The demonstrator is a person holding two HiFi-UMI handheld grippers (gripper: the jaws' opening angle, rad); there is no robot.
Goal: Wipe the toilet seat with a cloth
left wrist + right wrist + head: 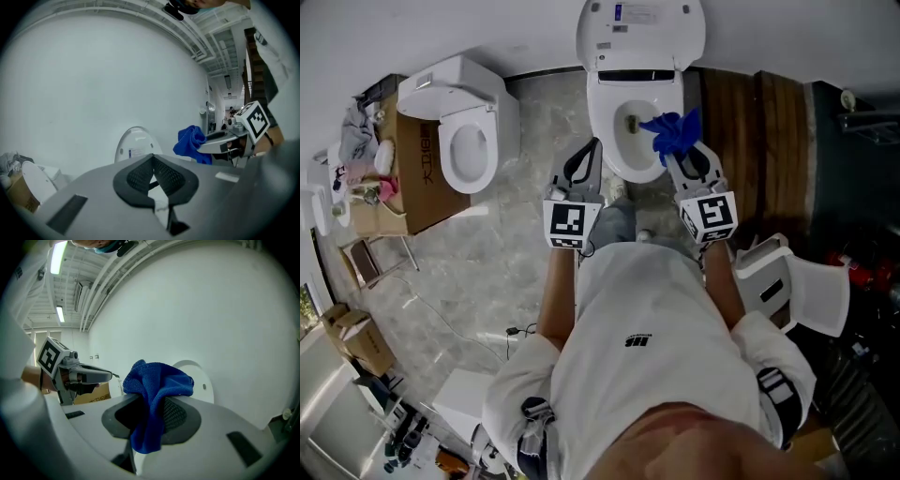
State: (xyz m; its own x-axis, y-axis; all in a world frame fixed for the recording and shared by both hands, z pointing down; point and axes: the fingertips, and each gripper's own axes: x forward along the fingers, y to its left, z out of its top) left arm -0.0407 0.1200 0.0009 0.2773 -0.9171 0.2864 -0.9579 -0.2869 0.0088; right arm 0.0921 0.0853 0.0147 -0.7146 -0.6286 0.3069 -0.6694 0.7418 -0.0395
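The white toilet [609, 131] stands at the top middle of the head view, its lid [639, 28] raised and the seat down around the bowl. A bunched blue cloth [675, 131] hangs over the seat's right side, and my right gripper [671, 152] is shut on it. The right gripper view shows the cloth [157, 380] draped between the pads and down over them, with the lid [197, 376] behind. My left gripper [592, 147] hovers at the seat's left edge, shut and holding nothing. In its own view, the left gripper [153, 158] has its pads meeting at the tip.
A second white toilet [469, 141] stands to the left beside a cardboard box [417, 178]. A white chair [811, 291] is at the right, with dark wood panelling [741, 122] behind it. A cable [441, 319] trails across the marble floor.
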